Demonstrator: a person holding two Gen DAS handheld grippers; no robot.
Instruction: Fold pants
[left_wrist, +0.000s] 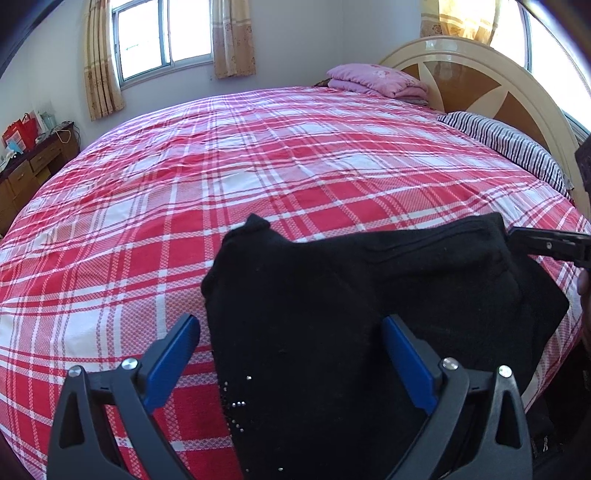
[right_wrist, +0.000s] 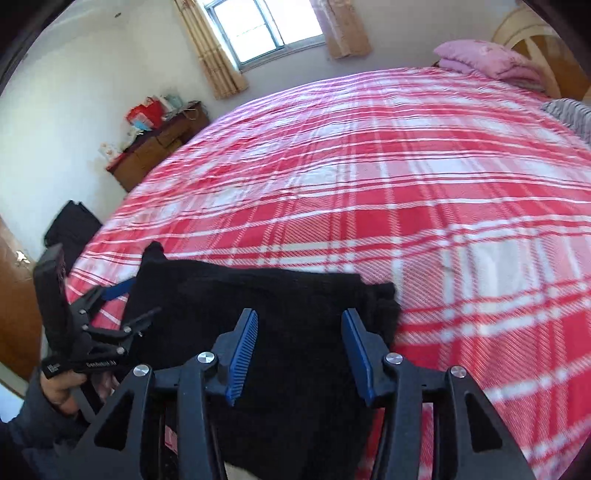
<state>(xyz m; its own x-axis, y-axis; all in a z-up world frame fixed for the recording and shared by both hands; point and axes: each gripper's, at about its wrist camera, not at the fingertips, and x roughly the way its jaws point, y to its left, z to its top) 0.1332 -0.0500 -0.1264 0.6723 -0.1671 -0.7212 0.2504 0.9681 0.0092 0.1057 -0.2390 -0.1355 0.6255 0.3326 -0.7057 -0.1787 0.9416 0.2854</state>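
Black pants (left_wrist: 351, 314) on the near edge of the bed (left_wrist: 258, 166), already doubled into a compact dark slab, one corner poking up toward the middle of the bed and the lower part apparently trailing off the edge. Laid there, most likely, because the plaid cover gives a broad flat surface for pressing folds down within easy reach. Left gripper (left_wrist: 290, 321) poised over the same near edge of the bed, blue pads (left_wrist: 173, 354) spread wide with cloth under the gap and nothing pinched — released, not grasping. Right gripper (right_wrist: 300, 314) likewise over that edge, a little nearer the head of the bed, jaws parted about halfway above the fabric, pads clear of it in its own view — let go, or not yet taken hold. Both angled down at the cloth, probably to size up the next crease or pick new corners. From the right wrist view, a hand (right_wrist: 62, 387) in a dark sleeve wrapped round the left tool's handle beside the bed. Folded pink blanket (left_wrist: 376, 79) and striped pillow (left_wrist: 509, 144) kept at the head of the bed, well apart from the work — room left free for spreading. Seemingly mid-task: one fold in place, tidying or a further fold remaining.
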